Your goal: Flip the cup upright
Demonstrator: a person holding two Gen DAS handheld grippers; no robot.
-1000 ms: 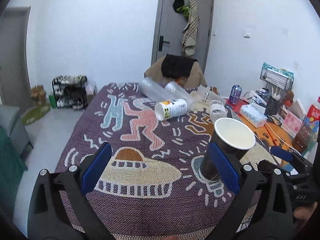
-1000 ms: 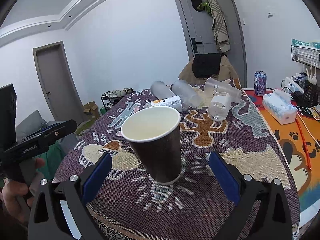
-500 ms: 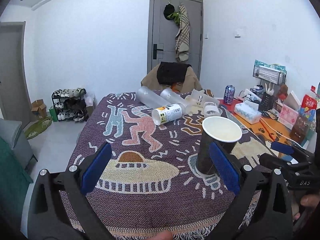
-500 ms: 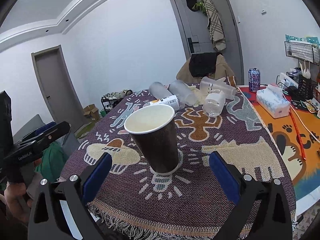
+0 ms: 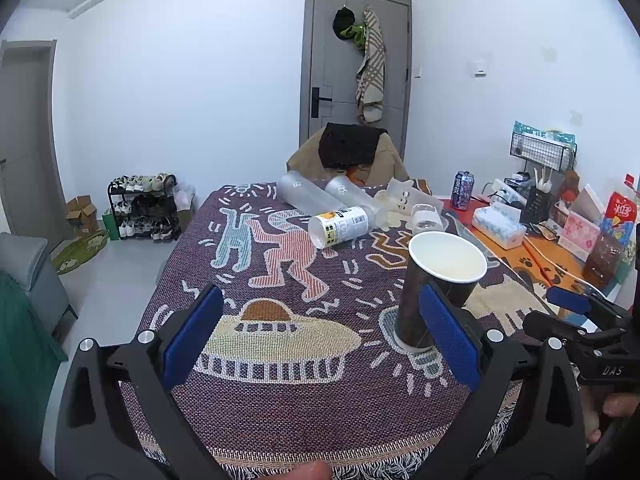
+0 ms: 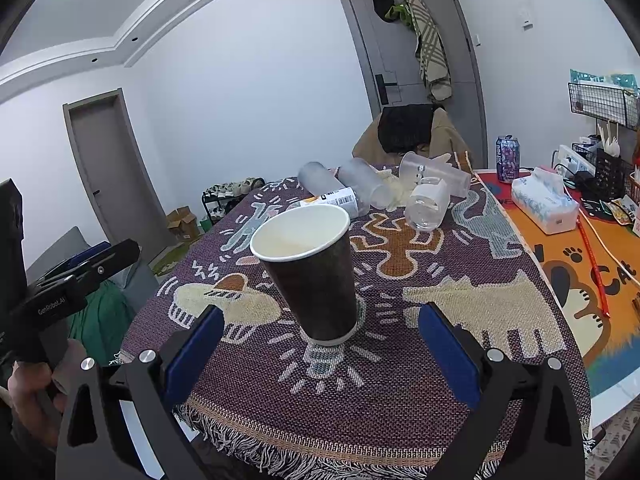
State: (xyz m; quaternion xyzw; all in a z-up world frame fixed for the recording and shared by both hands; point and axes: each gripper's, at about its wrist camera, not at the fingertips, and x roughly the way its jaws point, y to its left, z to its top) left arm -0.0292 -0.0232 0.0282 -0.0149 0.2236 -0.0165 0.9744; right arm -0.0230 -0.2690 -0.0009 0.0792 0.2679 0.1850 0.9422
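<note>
The cup (image 6: 310, 272) stands upright on the cloth (image 6: 400, 380), mouth up, base on the woven light-bulb figure. Its wall is dark brown, its inside pale. Nothing touches it.

Right gripper (image 6: 320, 354): jaws spread wide, blue pads on either side of the cup's base but nearer the camera, clear of it. Compared with one second ago, this gripper has drawn back and risen: the cloth's fringed near edge is now in view below the pads, and the cup sits farther from them.

Left gripper (image 5: 320, 338): jaws also spread wide and holding nothing. Its right pad (image 5: 448, 336) overlaps the cup (image 5: 438, 286) in the left wrist view, but stands in front of it, not against it. This gripper too has pulled back and lifted since the earlier frames, so more of the cloth's near edge shows.

The cup has kept its place and upright pose through all the frames.

Behind the cup, several clear bottles (image 5: 340, 226) lie on their sides in a cluster, unmoved. To the right of the cloth, a tissue box (image 6: 544, 206) and a can (image 6: 507, 159) sit on the orange mat (image 6: 612, 248), also unmoved.
</note>
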